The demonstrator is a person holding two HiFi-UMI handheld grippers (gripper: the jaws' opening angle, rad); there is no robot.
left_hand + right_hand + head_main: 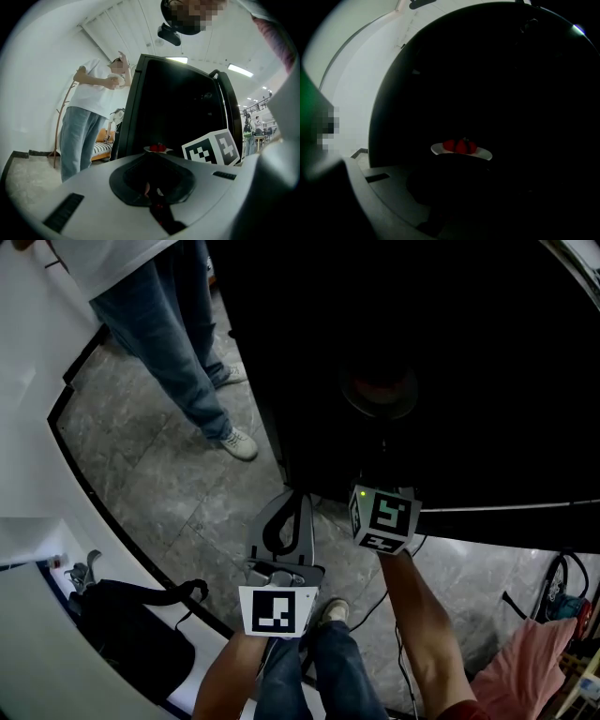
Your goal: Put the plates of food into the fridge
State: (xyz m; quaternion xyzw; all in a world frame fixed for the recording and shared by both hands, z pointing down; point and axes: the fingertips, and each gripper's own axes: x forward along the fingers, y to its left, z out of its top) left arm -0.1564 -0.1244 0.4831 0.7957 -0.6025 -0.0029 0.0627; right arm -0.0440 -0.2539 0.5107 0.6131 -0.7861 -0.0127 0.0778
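A white plate of strawberries [461,149] hangs before the black inside of the fridge [511,93], its near rim at the tips of my right gripper [461,158], which is shut on it; the jaws are deep in shadow. From the head view the plate [380,390] is a dim red patch in the dark fridge [450,352], beyond the right gripper [380,432] and its marker cube [384,518]. My left gripper [286,498] is shut on nothing, low and left of the fridge. Its own view shows the plate [158,148] and the right cube [213,147].
A person in jeans and a white top [86,117] stands left of the fridge, feet on the grey stone floor [159,465]. A black bag [131,624] lies at lower left beside a white curved wall [28,381]. Cables and pink cloth [530,662] sit at lower right.
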